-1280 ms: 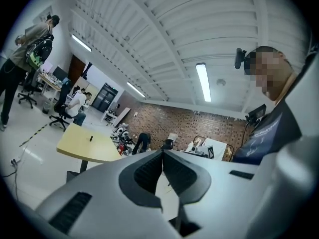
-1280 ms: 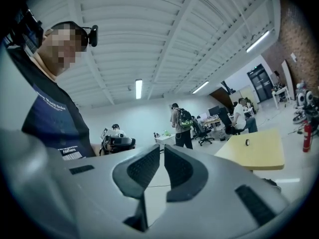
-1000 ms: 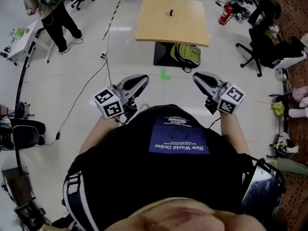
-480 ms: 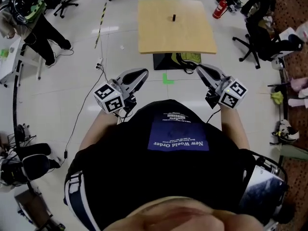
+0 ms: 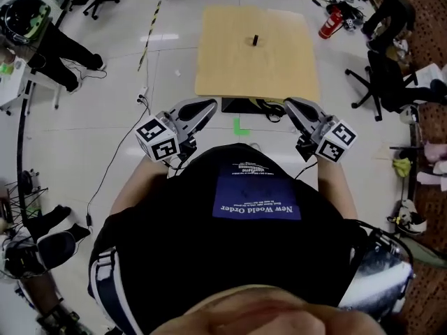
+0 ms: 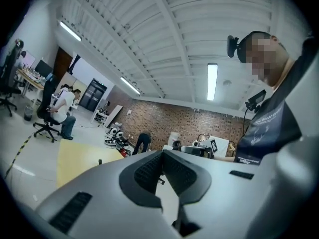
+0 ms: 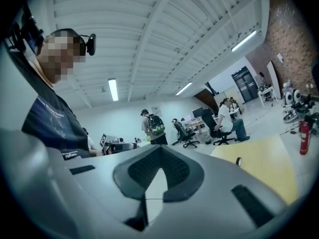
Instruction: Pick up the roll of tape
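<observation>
The roll of tape (image 5: pixel 255 40) is a small dark ring standing on the far half of a square wooden table (image 5: pixel 279 75) ahead of me. Both grippers are held close to my body, short of the table's near edge and well away from the tape. My left gripper (image 5: pixel 207 105) is shut with nothing between its jaws, and so is my right gripper (image 5: pixel 293 105). The left gripper view shows the tape (image 6: pixel 99 161) far off on the table (image 6: pixel 75 158), past the closed gripper (image 6: pixel 162 152). In the right gripper view the tape (image 7: pixel 239 161) lies right of the closed gripper (image 7: pixel 160 148).
A dark base and a green bag (image 5: pixel 269 106) sit under the table. A red fire extinguisher (image 5: pixel 328 23) and office chairs (image 5: pixel 391 75) stand at the right. A person (image 5: pixel 42 30) is at the far left. A cable (image 5: pixel 122 152) runs across the white floor.
I have walked toward the table: it now sits much nearer in the head view, with its near edge just beyond both grippers' tips. The grippers keep the same pose by my body.
</observation>
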The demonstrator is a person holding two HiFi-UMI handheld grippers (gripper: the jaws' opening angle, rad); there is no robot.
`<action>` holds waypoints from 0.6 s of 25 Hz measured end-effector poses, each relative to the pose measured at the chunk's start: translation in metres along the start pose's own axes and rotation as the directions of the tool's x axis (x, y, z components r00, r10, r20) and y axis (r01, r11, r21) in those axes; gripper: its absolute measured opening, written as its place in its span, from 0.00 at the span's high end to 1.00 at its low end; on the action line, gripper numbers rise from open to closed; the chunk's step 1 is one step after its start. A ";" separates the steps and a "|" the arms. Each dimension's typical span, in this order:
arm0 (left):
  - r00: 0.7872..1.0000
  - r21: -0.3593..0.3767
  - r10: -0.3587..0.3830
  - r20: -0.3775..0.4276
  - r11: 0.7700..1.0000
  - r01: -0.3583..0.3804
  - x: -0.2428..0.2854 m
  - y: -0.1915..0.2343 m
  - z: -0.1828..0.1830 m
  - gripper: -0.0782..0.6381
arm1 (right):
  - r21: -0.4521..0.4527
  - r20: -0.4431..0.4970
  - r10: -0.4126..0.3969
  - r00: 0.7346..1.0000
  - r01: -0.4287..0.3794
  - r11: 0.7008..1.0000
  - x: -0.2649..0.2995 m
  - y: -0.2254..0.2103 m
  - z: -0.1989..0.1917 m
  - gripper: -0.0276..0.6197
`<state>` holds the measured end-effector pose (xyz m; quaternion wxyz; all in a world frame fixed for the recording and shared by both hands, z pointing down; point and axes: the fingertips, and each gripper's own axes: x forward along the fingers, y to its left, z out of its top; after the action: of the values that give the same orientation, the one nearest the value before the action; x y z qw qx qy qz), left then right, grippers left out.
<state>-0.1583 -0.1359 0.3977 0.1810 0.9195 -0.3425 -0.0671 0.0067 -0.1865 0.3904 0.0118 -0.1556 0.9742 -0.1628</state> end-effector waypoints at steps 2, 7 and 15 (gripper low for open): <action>0.999 -0.001 0.040 0.013 0.999 -0.040 0.028 0.012 0.008 0.88 | 0.003 -0.009 0.044 0.999 -0.044 0.999 0.001 -0.032 0.012 0.98; 0.992 -0.029 0.118 0.044 0.993 -0.117 0.083 0.032 0.027 0.88 | -0.013 -0.046 0.147 0.988 -0.148 0.989 0.004 -0.096 0.038 0.98; 0.984 -0.031 0.177 0.002 0.984 -0.177 0.116 0.065 0.036 0.88 | 0.033 -0.078 0.214 0.974 -0.212 0.977 0.034 -0.151 0.038 0.98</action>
<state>-0.1194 -0.2678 0.3890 0.1995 0.8824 -0.4220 -0.0581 0.0223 -0.3451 0.4037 -0.0085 -0.0436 0.9829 -0.1785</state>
